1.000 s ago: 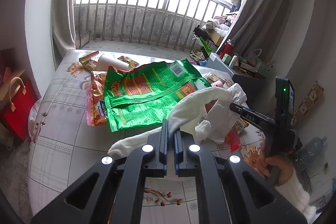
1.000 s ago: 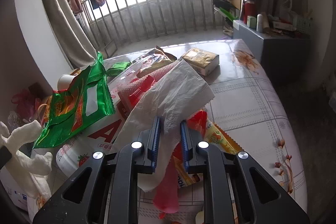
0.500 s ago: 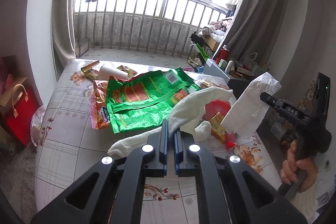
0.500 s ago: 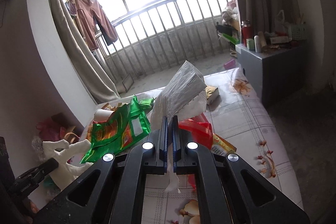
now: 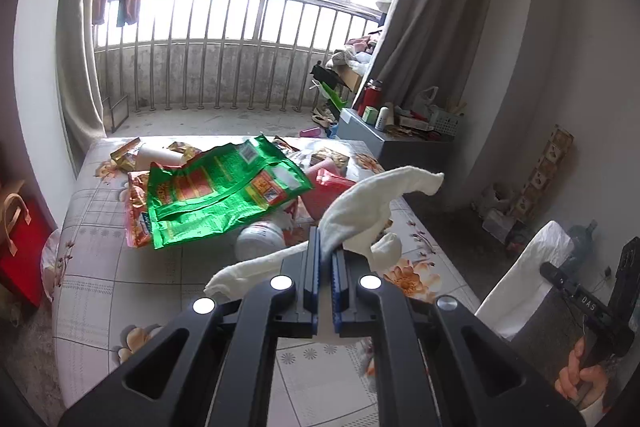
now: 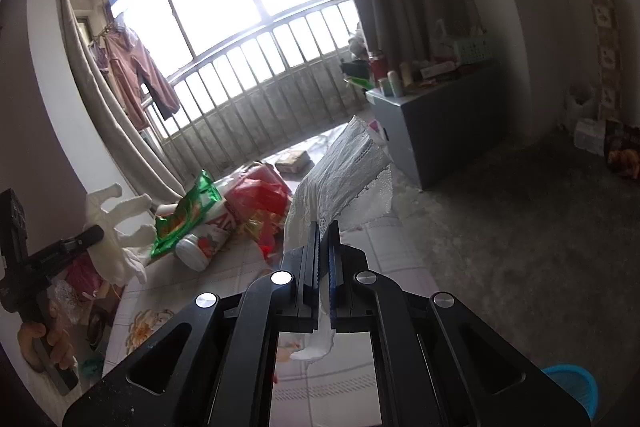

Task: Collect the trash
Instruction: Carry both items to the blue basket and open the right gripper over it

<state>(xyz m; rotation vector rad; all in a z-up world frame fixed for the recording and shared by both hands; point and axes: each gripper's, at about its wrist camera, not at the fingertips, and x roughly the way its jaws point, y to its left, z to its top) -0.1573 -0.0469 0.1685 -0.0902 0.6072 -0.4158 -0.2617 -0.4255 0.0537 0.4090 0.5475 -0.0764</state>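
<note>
From the left wrist camera, the left gripper (image 5: 325, 259) has its fingers clamped on a twisted white tissue (image 5: 372, 203) that rises toward one o'clock. Beyond it, at eleven o'clock, a green snack bag (image 5: 224, 195) and a white jar (image 5: 260, 239) lie on the tiled table (image 5: 96, 267). The right gripper (image 5: 550, 273) shows at four o'clock.

From the right wrist camera, the right gripper's fingers are pinched on a white paper towel (image 6: 344, 171) standing up at twelve o'clock. A blue bin (image 6: 576, 383) peeks in at five o'clock.

Both pieces appear lifted for carrying; the next move likely calls for bringing each over the bin before letting go.
</note>
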